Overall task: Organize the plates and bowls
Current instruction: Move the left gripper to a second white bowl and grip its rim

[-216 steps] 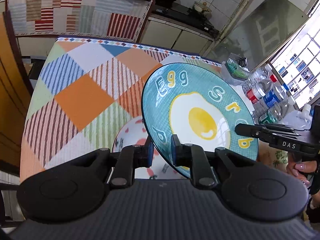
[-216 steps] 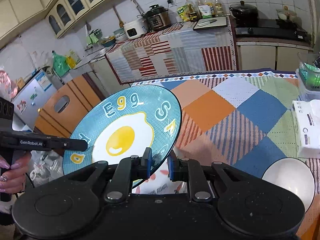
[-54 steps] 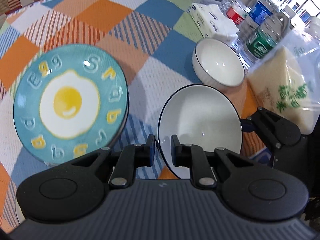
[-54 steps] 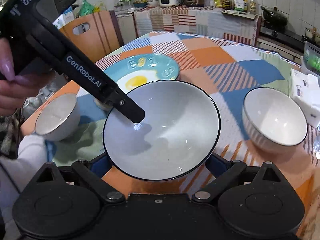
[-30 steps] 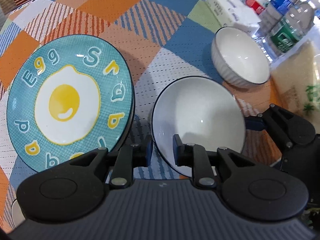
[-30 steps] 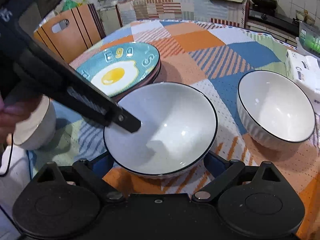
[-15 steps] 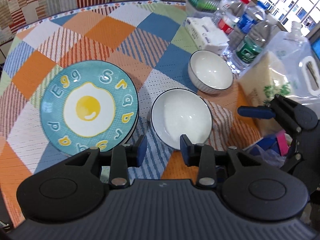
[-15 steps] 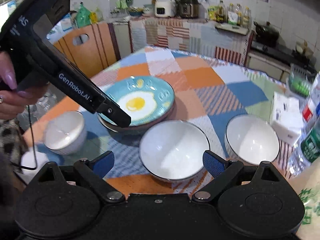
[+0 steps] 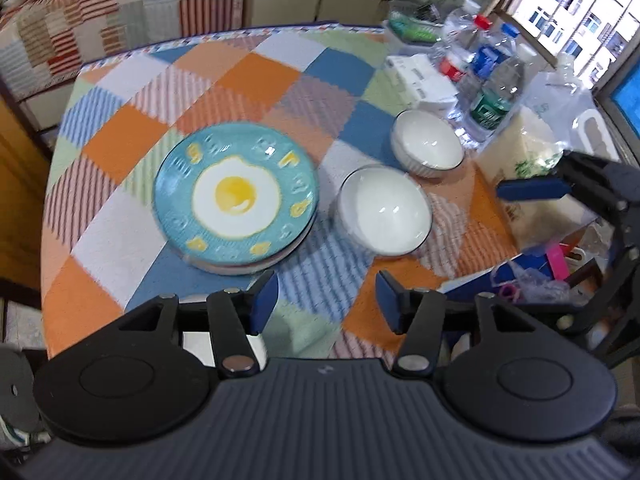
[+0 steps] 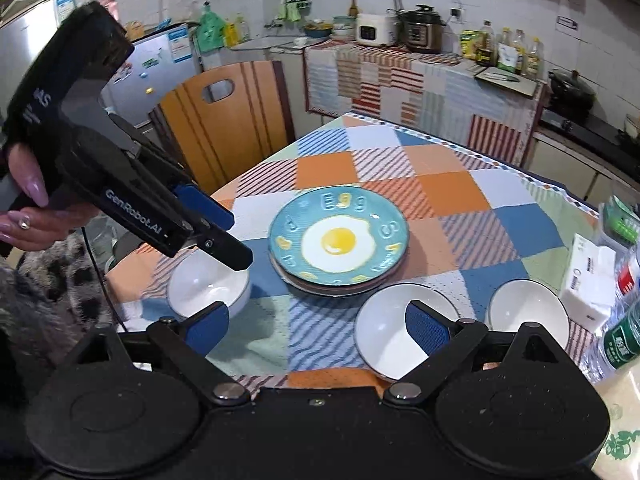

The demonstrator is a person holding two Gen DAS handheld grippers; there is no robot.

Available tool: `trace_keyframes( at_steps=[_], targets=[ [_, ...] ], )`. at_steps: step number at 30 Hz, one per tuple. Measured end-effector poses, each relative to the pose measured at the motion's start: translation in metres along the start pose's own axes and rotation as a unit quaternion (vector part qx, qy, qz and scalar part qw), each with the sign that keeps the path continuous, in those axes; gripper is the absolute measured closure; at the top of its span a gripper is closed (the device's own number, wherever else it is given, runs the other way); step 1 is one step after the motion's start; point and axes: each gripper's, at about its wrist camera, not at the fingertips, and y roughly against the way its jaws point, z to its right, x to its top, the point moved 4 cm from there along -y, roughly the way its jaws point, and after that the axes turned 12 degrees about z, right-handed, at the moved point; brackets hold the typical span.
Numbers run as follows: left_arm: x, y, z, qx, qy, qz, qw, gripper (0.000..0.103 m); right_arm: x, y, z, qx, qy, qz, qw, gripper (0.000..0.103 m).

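Observation:
A teal egg plate lies on top of another plate in the middle of the checked table. A wide white bowl stands to its right, a smaller white bowl beyond it. A third white bowl stands at the table's near-left edge. My left gripper is open and empty, raised above the table. My right gripper is open and empty above the front edge; one of its fingertips shows in the left wrist view.
Water bottles, a white tissue box and a bag crowd the table's right side. A wooden chair stands behind the table. A covered counter runs along the wall.
Both grippers have let go of the wide white bowl, which now rests on the table beside the egg plate. Both have pulled up and back, and the left jaws have opened wider.

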Motion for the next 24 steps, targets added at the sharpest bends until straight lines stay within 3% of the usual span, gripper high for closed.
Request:
trace_keyframes(
  at_steps=[4,12,17,24],
  targets=[
    [-0.019,0.009,-0.016,0.013,0.013,-0.007,0.9998,0.045,0.001,-0.004,-0.013,0.016,0.008,-0.024,1.000,0.006],
    [-0.050,0.019,-0.038,0.034,0.013,-0.018,0.9992,0.034,-0.009,-0.050,-0.032,0.051,0.044,-0.080,0.994,0.006],
    [-0.065,0.015,-0.055,0.044,0.018,-0.029,0.9984,0.030,-0.024,-0.091,-0.039,0.090,0.020,-0.114,0.989,0.006],
    [-0.082,-0.006,-0.091,0.068,0.036,-0.056,0.9955,0.028,-0.052,-0.143,-0.056,0.112,0.010,-0.140,0.984,0.006]
  ],
)
